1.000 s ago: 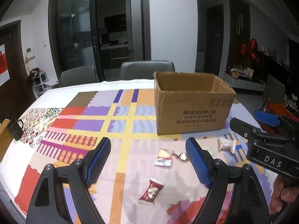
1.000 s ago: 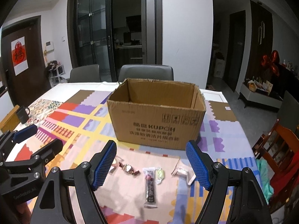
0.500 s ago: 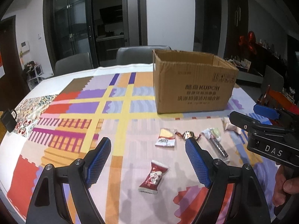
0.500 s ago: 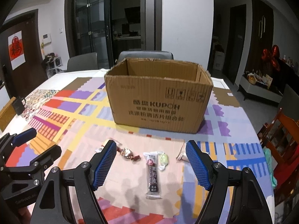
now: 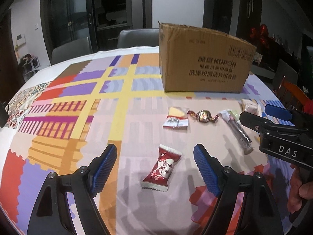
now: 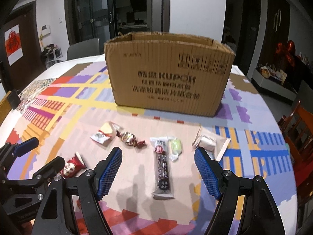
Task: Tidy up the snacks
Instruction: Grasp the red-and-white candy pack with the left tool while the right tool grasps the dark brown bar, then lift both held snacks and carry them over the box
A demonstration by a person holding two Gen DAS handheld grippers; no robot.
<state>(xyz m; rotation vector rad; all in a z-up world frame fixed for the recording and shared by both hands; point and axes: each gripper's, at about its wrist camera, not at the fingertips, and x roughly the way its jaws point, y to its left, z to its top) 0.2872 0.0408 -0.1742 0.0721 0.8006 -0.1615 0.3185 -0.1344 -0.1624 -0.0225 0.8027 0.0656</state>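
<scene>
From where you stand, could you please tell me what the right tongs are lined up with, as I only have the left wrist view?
Observer: The right tongs are open and empty, and they frame the long dark snack bar, which lies flat on the tablecloth.
Operator: Thank you. Is anything lying close to that bar?
Observer: A small green candy lies right beside its far end, on the right; I cannot tell whether they touch.
Operator: And is the box ready to take snacks?
Observer: The cardboard box is open at the top. I can see its inner back wall but not what is in it.
</scene>
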